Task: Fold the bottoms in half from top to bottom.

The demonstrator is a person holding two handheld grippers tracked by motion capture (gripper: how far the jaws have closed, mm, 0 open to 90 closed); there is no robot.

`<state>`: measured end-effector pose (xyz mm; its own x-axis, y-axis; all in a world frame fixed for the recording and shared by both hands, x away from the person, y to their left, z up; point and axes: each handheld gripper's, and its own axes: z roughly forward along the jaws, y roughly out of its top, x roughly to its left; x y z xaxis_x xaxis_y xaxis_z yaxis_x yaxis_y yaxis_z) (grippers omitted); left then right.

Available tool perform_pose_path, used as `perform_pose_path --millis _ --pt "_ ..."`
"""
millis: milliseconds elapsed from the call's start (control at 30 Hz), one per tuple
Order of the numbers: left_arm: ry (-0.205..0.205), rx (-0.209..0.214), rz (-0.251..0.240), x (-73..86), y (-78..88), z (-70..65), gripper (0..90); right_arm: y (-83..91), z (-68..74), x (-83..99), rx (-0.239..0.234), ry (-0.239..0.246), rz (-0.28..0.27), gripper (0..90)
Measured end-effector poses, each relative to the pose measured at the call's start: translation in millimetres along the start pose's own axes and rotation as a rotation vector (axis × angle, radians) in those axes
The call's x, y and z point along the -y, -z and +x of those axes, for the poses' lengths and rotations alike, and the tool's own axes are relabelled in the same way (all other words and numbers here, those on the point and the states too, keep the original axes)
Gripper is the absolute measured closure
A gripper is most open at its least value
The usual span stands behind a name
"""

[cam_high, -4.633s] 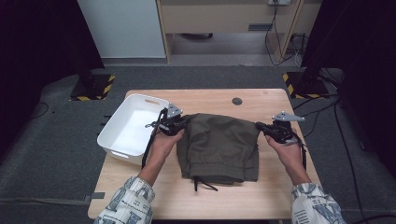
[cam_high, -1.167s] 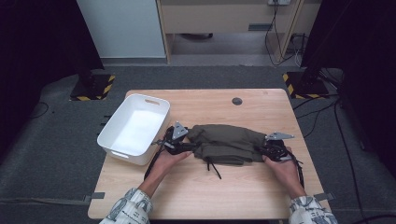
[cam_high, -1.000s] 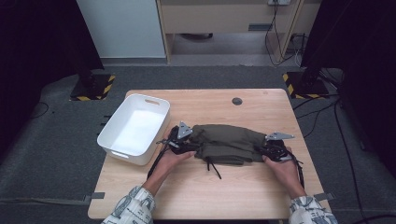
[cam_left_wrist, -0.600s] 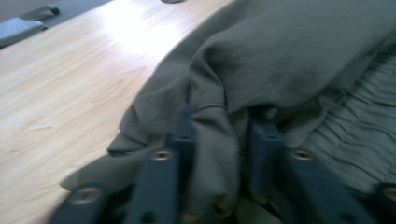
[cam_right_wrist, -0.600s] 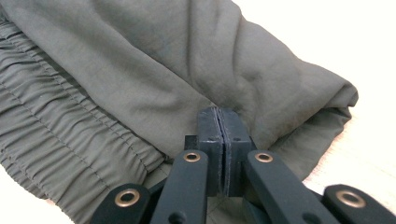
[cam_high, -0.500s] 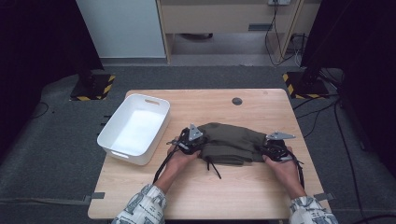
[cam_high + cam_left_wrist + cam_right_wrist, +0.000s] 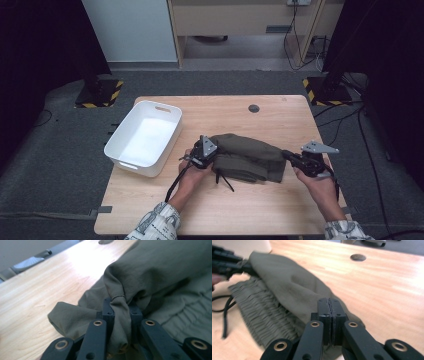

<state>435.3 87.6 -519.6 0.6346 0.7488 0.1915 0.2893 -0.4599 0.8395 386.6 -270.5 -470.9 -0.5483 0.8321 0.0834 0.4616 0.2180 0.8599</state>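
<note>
High view, left tongs [image 7: 212, 152] just closing on olive garment [image 7: 250, 156], right tongs [image 7: 289, 156] clamping its edge.

both grippers black w/ brass-ringed rivets on the jaw links; right gripper [image 7: 291, 156] has a grey three-cornered plate on top. left gripper [image 7: 209, 150] trails a black cable. sleeves: pale patterned fabric.

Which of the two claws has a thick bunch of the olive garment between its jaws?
The left claw: a fat fold of the olive garment fills its jaws. The right claw has jaws pressed nearly flat together on a thin edge.
</note>
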Motion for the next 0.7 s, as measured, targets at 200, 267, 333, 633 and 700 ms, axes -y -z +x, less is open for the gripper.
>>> perform_pose_path --millis 200,267,333,633,700 --pt "-0.002 0.003 -0.054 -5.6 9.3 4.5 77.4 -10.2 17.9 30.3 -0.085 0.044 0.128 89.2" --pt "-0.022 0.033 -0.066 -6.5 15.4 4.3 76.8 -18.5 20.0 38.2 -0.096 0.051 0.183 89.2" --pt "-0.052 0.051 -0.074 -5.6 22.7 4.2 75.9 -24.6 20.6 40.6 -0.090 0.057 0.220 89.1" --pt "-0.172 0.129 -0.022 22.3 44.0 -2.0 73.1 -40.6 13.4 41.8 -0.042 0.050 0.235 89.1" --pt "-0.193 0.126 -0.009 24.2 44.4 -4.7 73.4 -41.5 14.3 41.2 -0.030 0.056 0.234 89.2"
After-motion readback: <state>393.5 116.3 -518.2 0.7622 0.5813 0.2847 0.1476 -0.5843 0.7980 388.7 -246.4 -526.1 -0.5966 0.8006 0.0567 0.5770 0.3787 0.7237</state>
